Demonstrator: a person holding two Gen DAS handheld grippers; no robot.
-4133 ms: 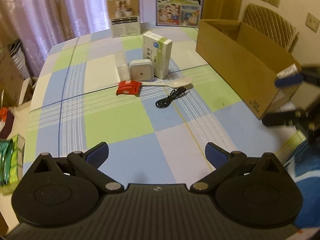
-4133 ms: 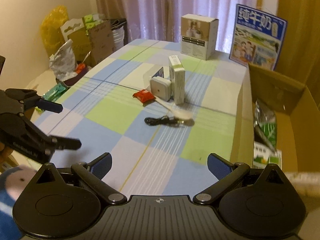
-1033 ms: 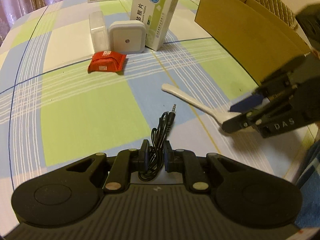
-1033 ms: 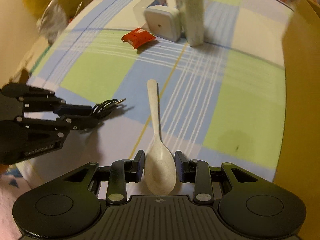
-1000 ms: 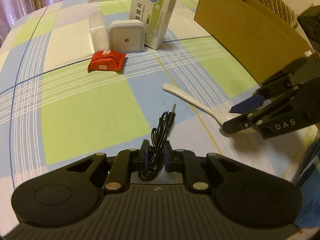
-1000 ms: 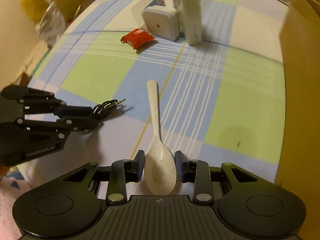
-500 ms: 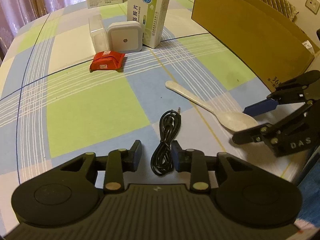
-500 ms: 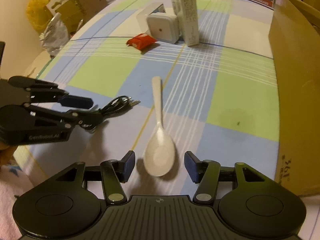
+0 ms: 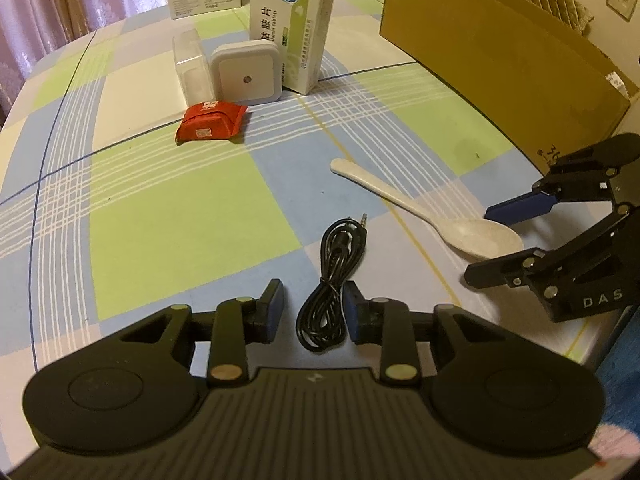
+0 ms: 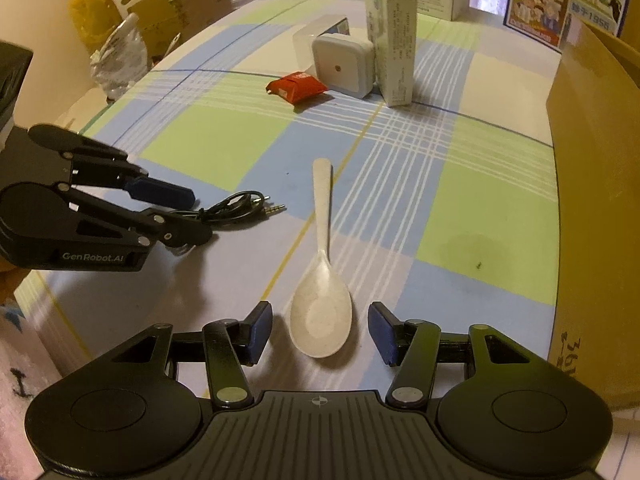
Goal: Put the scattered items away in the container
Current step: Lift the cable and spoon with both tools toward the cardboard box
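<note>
Left gripper (image 9: 312, 312) jaws spread around black cable (image 9: 332, 272); beside the cable, right gripper (image 10: 320, 332) jaws spread around white spoon (image 10: 320, 312), none pinched

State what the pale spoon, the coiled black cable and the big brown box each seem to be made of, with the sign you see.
Pale speckled spoon: probably matte plastic or a fibre composite; fine flecks, dull sheen. Coiled black cable: rubbery plastic sheath, with a shiny metal jack plug. Big brown box: corrugated cardboard by its look; flat matte walls, folded flaps.
</note>
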